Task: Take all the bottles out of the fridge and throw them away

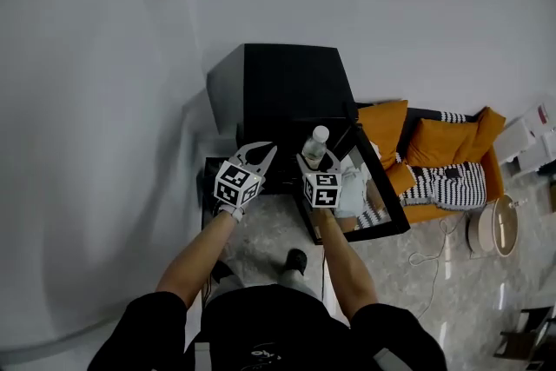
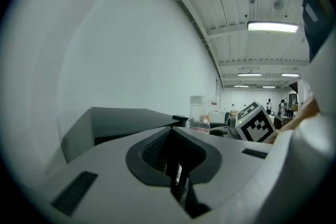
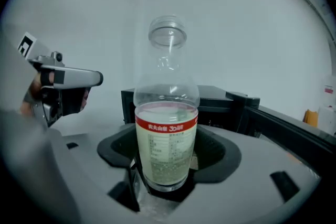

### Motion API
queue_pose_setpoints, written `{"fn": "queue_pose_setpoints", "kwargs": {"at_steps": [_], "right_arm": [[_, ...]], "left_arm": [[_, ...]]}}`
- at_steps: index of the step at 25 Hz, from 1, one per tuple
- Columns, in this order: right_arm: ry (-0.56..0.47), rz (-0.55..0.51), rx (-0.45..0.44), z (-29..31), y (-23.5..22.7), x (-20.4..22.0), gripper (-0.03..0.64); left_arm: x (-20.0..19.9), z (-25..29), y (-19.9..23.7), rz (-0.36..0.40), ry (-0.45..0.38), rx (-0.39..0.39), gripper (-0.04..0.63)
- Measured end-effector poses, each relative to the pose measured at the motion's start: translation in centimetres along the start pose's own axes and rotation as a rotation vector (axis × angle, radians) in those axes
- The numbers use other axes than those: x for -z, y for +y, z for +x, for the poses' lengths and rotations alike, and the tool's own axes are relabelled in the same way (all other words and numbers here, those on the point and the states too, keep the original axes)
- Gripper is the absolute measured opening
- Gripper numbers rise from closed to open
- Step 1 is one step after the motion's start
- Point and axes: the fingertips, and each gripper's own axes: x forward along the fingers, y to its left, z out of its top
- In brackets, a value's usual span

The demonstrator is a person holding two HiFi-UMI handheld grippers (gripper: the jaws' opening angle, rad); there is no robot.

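Note:
A clear plastic bottle [image 1: 316,145] with a white cap and a red-banded label stands upright between the jaws of my right gripper [image 1: 314,161], which is shut on its lower body. The right gripper view shows the bottle [image 3: 167,128] close up, held by the right gripper [image 3: 165,186]. Behind it is the black mini fridge [image 1: 287,87], its door [image 1: 382,195] swung open to the right. My left gripper [image 1: 261,154] hovers just left of the bottle, jaws together and holding nothing. From the left gripper [image 2: 176,186], the bottle [image 2: 198,115] shows beyond the jaws.
An orange sofa [image 1: 434,152] with a striped blanket stands right of the fridge. A round white object [image 1: 497,226] and a loose cable lie on the stone floor. A plain wall fills the left side. The person's shoe [image 1: 295,261] is below the grippers.

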Motion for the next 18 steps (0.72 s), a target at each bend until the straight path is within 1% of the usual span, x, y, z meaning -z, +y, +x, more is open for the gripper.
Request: {"fn": "queue_pose_setpoints", "kwargs": {"at_steps": [4,7,11,18], "right_arm": [[-0.015,-0.017,-0.042,-0.1,1.5,-1.2,0.318],[-0.030,-0.040,-0.100,0.5,4.3,-1.9,0.318],[-0.036,-0.074,-0.197,2.0,9.0,-2.7,0.318],[-0.046,-0.142,-0.396,3.8,19.5,-4.2,0.318]], "left_arm": [[-0.3,-2.0,0.5,0.003,-0.008,-0.050,0.006],[0.0,-4.6,1.5,0.004,-0.008,-0.108,0.006],[0.4,-8.7,3.7,-0.001,-0.007,-0.206,0.006],[0.2,-17.6,7.5,-0.012,-0.013,-0.398,0.006]]}}
